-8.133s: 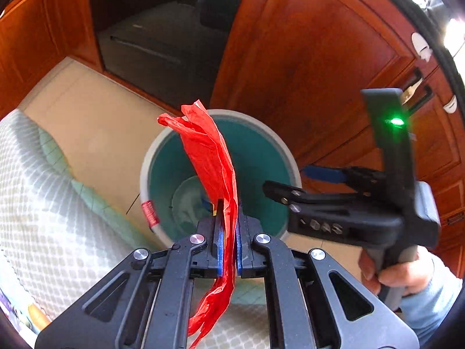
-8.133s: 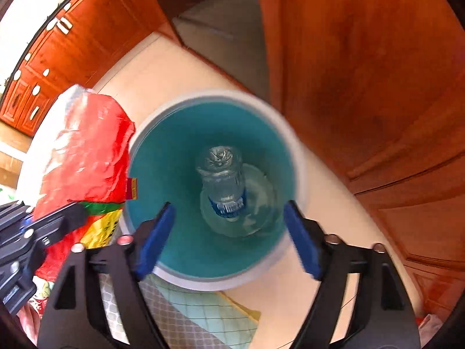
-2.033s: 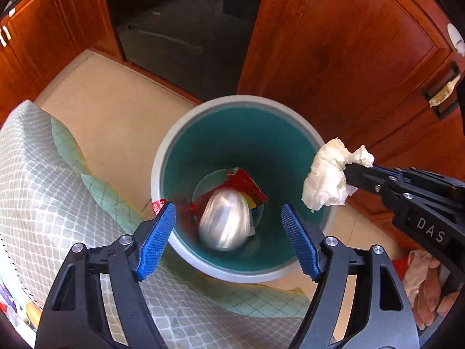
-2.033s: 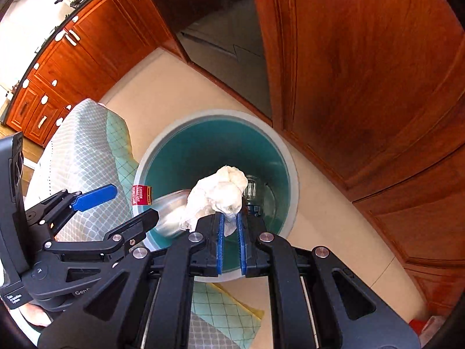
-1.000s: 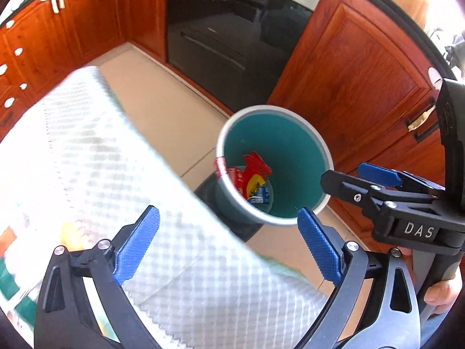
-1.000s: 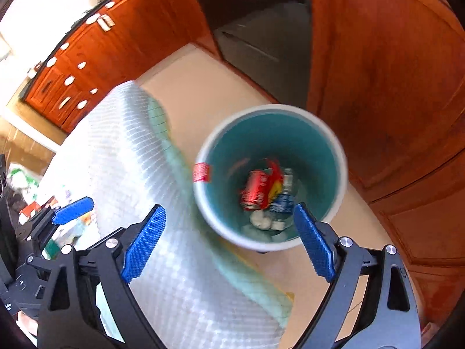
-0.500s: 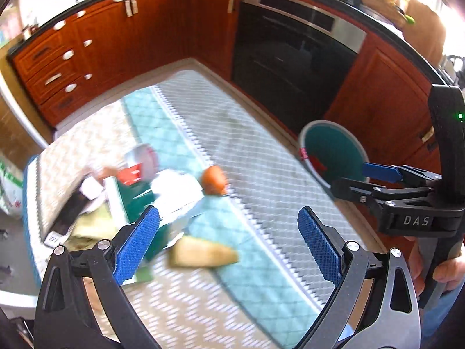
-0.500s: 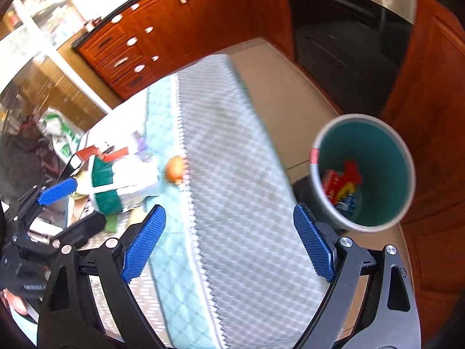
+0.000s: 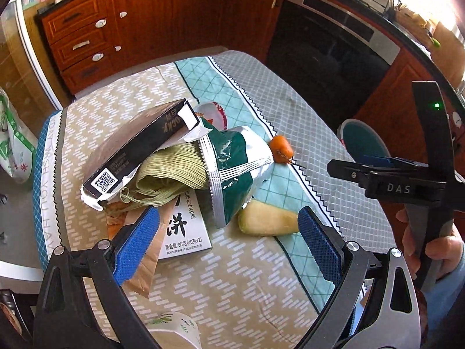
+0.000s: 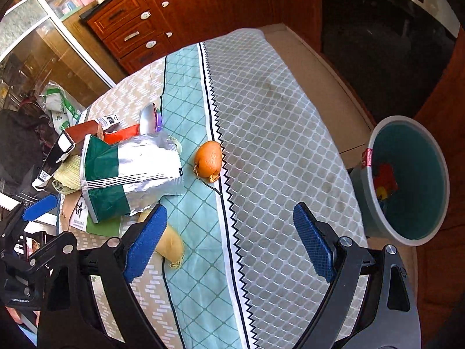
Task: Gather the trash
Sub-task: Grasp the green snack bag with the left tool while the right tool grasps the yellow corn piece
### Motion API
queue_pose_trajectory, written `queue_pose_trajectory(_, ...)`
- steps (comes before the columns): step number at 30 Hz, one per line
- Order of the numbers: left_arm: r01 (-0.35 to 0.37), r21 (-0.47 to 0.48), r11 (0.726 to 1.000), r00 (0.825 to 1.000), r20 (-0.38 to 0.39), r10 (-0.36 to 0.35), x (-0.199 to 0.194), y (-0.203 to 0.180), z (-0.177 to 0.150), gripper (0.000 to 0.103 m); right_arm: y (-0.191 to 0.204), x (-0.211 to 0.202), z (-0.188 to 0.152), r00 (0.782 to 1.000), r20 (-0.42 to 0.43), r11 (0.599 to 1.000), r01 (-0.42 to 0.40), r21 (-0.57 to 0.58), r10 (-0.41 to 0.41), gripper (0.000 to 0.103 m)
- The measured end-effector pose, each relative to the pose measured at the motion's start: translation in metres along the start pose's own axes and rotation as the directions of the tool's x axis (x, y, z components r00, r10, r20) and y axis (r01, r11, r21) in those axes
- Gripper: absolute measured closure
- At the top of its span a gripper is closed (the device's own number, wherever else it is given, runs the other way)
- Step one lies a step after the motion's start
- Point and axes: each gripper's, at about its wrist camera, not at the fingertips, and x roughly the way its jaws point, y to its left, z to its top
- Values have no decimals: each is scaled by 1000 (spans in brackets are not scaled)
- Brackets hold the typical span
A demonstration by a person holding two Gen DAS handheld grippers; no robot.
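Observation:
A pile of trash lies on the clothed table: a black carton (image 9: 136,148), a green and silver foil bag (image 9: 235,160) (image 10: 130,174), green string (image 9: 171,165), a white printed box (image 9: 183,226), a yellowish peel (image 9: 267,221) (image 10: 171,244) and an orange fruit (image 9: 280,144) (image 10: 208,160). My left gripper (image 9: 226,244) is open and empty, above the table in front of the pile. My right gripper (image 10: 229,241) is open and empty, above the cloth right of the pile. The teal bin (image 10: 407,180) (image 9: 363,142) stands on the floor beyond the table's right edge, with red wrappers inside.
Wooden cabinets (image 9: 139,23) and a dark oven (image 9: 328,46) line the far wall. A white cup (image 9: 177,331) stands at the table's near edge. A white and green bag (image 9: 14,151) sits on the floor at left.
Both grippers have swung from over the bin back over the table. The tissue that the right gripper held has been dropped in the bin, and the pile is now close in front.

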Motion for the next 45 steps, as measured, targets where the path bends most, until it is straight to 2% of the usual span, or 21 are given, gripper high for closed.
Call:
queue_pose_trajectory(5,-11,18,1000,1000,4,11,7,3,0,7,15,17,-15,993,-63,994,-104,-28,102,20)
queue_pose_trajectory(8,-4,6,1000,1000,8,4,7,10,1,7,28,27,-30,982,-119,987,-153,-54,145,27)
queue_pose_trajectory(11,-6,-9,1000,1000,14,6,4,17,0,7,35,35,-43,978,-141,985,-164,-59,155,37)
queue_pose_trajectory(14,-6,-19,1000,1000,14,7,3,20,-3,7,35,37,-55,979,-129,986,-167,-32,161,46)
queue_pose_trajectory(16,-12,-15,1000,1000,13,12,2,18,-5,7,35,38,-60,980,-120,986,-164,-22,160,59)
queue_pose_trajectory(20,-13,-15,1000,1000,10,13,4,17,-5,7,38,40,-64,984,-88,987,-158,-4,157,66)
queue_pose_trajectory(21,-13,-16,1000,1000,10,14,4,17,-5,7,38,40,-63,985,-78,988,-154,2,153,70)
queue_pose_trajectory(22,-9,-20,1000,1000,10,10,4,17,-5,8,39,40,-64,984,-73,987,-163,1,162,84)
queue_pose_trajectory(24,0,-25,1000,1000,10,0,5,16,-3,14,40,37,-63,984,-68,987,-163,-8,162,87)
queue_pose_trajectory(25,0,-27,1000,1000,8,0,5,16,-2,20,40,34,-62,984,-61,985,-169,-14,168,89)
queue_pose_trajectory(29,9,-19,1000,1000,3,-9,9,8,1,35,29,22,-53,988,-36,988,-151,-10,151,90)
queue_pose_trajectory(30,13,-14,1000,1000,0,-13,10,5,1,36,24,20,-52,989,-31,989,-147,-5,146,90)
queue_pose_trajectory(38,-13,-14,1000,999,-42,12,32,-10,2,38,-3,9,-54,991,-24,991,-130,11,130,90)
queue_pose_trajectory(45,-20,0,1000,999,-43,20,46,-26,7,38,-17,6,-61,988,-18,988,-150,32,150,90)
